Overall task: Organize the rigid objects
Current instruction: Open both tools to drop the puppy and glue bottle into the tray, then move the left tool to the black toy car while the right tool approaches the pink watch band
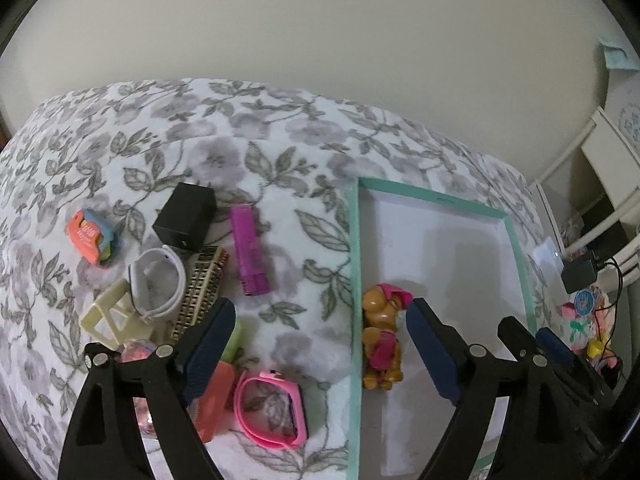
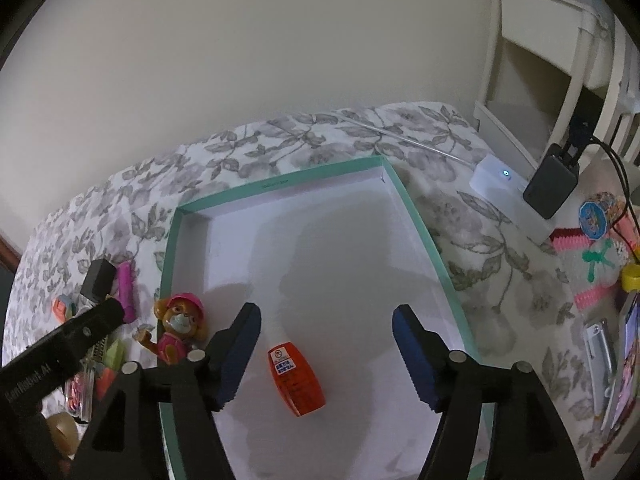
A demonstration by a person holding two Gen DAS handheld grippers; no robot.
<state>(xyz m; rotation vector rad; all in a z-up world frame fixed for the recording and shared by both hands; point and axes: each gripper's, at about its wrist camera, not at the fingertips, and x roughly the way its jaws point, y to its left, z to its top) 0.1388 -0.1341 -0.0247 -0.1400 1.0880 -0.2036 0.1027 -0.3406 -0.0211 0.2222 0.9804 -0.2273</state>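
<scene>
Jaws of both grippers, left gripper (image 1: 320, 336) and right gripper (image 2: 326, 344), gape wide, gripping nothing (orange container (image 2: 296, 378) lies free in the teal tray (image 2: 424, 224)); the dog figure (image 1: 382, 336) lies partly hidden.

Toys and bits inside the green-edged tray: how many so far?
2. A dog figure stands by the tray's left wall; an orange container lies between the right gripper's open fingers.

Both grippers look alike: the left gripper (image 1: 320, 328) and right gripper (image 2: 326, 336) have black plastic arms, round silver screws at the joints, and ribbed dark-blue pads (image 2: 414, 360) lining each finger.
</scene>
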